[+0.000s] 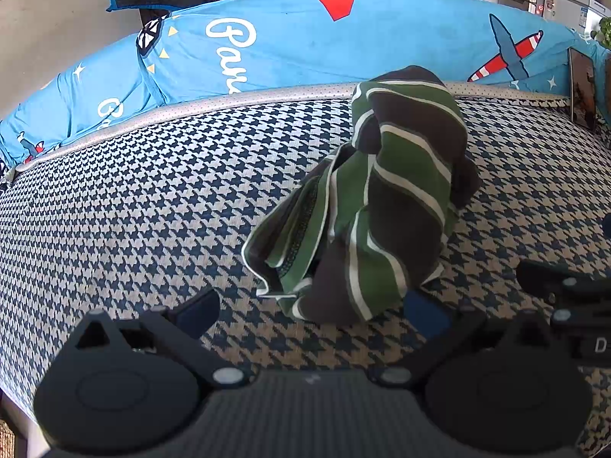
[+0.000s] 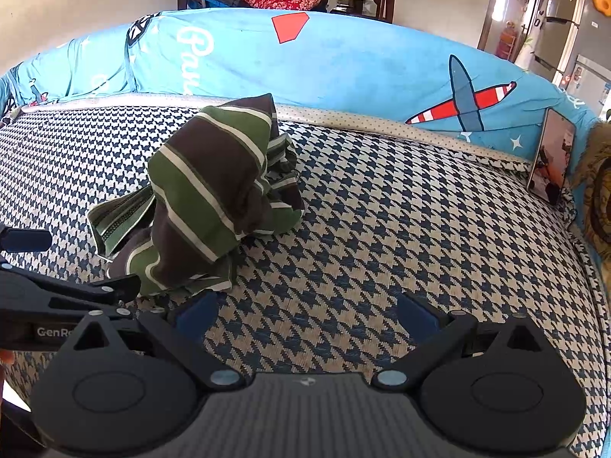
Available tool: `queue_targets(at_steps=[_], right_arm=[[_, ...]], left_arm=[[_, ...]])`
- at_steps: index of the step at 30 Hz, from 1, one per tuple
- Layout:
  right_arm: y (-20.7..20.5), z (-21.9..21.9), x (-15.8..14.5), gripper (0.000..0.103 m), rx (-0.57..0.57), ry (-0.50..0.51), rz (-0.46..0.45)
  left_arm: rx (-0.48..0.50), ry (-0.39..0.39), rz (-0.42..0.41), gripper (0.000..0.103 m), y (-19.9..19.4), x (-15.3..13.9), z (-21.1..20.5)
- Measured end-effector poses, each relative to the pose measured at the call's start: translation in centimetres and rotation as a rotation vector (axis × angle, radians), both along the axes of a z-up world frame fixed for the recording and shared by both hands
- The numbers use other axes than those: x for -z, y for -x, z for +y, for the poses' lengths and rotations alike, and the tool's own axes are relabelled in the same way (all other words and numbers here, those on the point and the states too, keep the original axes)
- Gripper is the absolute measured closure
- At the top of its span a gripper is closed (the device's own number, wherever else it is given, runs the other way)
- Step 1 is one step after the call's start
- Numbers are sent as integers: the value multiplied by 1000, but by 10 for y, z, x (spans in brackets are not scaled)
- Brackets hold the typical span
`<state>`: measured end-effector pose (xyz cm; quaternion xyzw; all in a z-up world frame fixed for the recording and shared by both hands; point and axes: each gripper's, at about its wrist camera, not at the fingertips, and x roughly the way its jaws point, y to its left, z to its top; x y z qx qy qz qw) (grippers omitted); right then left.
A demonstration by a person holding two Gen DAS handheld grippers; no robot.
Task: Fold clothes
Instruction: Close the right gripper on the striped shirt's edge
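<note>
Both wrist fisheyes low and close over the houndstooth bed (image 1: 152,206), facing the blue bedding (image 1: 290,38) at 12 o'clock, shared striped garment (image 1: 385,206) at 1 o'clock in left view, 10 o'clock (image 2: 206,198) in right view

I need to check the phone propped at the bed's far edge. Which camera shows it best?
The right wrist view: the phone faces the camera, its lit screen visible, leaning against the blue quilt. The left wrist view catches only a narrow, dim sliver of it at the right edge.
</note>
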<state>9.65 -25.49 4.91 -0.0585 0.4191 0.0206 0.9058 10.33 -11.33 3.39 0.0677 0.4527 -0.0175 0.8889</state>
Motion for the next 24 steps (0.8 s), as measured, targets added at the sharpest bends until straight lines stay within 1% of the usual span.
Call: queue_targets(at_steps=[12,17,22,24], right_arm=[[-1,0,1,3,2,15,-2],[-8,-18,-12,3,31,-68,-50],[-15,-35,-25,3,61,-151,-98],[-18,-43,-31,2,83,-185,-126]], left_arm=[[-11,-2,-1,0,-2,1,-1],[-44,0,-15,0,-6,-1,-2],[-73,32,-24,0,-8,-6,-2],[-78,21,-28,0,-7,-6,-3]])
